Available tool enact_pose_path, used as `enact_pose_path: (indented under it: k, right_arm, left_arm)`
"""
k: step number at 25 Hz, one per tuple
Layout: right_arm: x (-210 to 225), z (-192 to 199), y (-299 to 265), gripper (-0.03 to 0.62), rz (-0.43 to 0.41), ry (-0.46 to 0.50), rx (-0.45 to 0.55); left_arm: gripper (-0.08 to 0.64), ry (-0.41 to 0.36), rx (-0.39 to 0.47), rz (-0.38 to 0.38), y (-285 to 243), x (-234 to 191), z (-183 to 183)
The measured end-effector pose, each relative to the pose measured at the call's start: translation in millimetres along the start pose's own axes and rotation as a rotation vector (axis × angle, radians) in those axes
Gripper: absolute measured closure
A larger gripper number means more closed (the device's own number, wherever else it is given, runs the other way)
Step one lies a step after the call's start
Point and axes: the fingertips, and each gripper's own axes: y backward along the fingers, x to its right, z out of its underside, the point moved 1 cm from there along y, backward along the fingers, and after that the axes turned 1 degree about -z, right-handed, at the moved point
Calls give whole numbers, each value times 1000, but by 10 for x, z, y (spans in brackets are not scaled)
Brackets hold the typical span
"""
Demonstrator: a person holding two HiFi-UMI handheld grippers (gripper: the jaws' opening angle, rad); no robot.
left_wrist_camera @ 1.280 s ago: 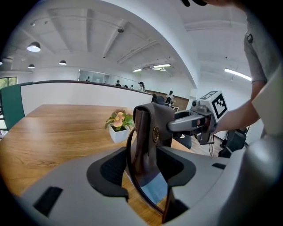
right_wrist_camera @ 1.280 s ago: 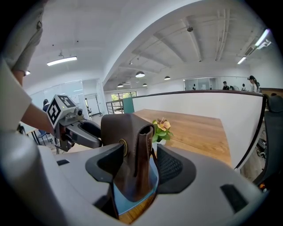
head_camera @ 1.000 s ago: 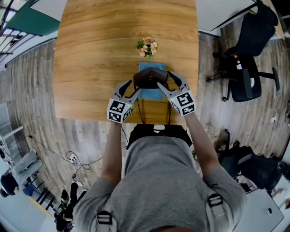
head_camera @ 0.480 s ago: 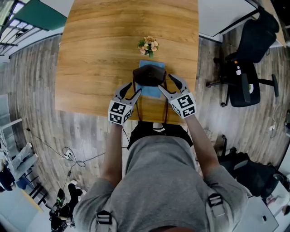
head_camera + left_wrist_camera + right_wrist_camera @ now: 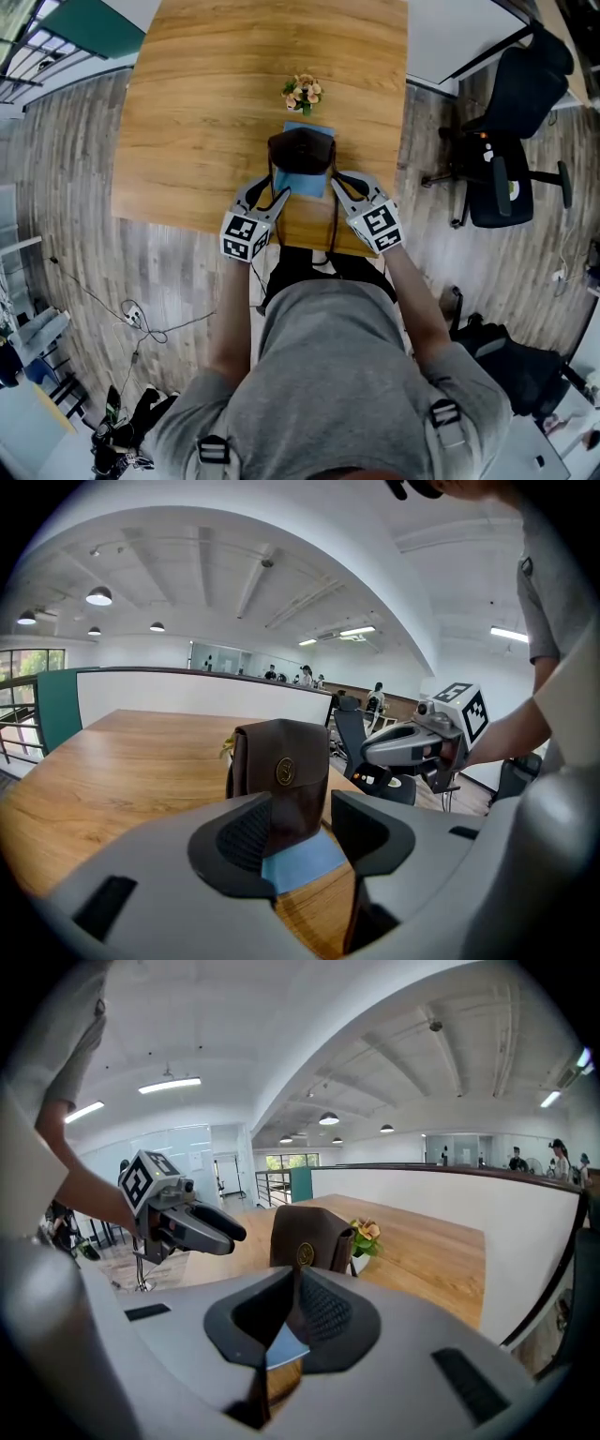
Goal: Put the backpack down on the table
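Note:
A dark brown backpack [image 5: 300, 150] [image 5: 281, 766] [image 5: 307, 1238] stands upright on a blue mat [image 5: 302, 183] near the front edge of the wooden table [image 5: 206, 112]. Its thin straps hang down over that edge. My left gripper [image 5: 272, 189] [image 5: 300, 832] is open just in front of the bag's left side, and nothing is between its pads. My right gripper [image 5: 342, 185] [image 5: 292, 1312] is at the bag's right front. Its jaws are closing and almost together, pinching a dark strap [image 5: 258, 1391] that runs down between them.
A small bunch of flowers [image 5: 303, 92] [image 5: 366, 1235] stands just behind the backpack. Black office chairs [image 5: 511, 122] are on the floor to the right of the table. Cables lie on the floor at lower left. The far half of the table is bare wood.
Both grippers drew back from the backpack's sides toward the table's near edge. The right jaws went from wide open to nearly shut. The backpack stays upright on the mat.

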Motion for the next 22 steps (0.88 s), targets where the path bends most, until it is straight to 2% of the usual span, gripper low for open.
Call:
enact_pose_path:
  k: [2,10,16,22]
  right_arm:
    - [-51,-5,76,586,-13,27,-1]
    - [-104,176,350,588,-38,32,-21]
    - [-86,272,503,588,-43,59,-18]
    - [-100,350,647,588,-62,72,-3]
  left_arm:
    - [361,-3,14,-6,15,82,-26]
    - [513,-28,56,-19,102,411,-117]
    - [534,-99,57,-43,199,636,-100]
    - [534,-105,36,-76,271,859,-81]
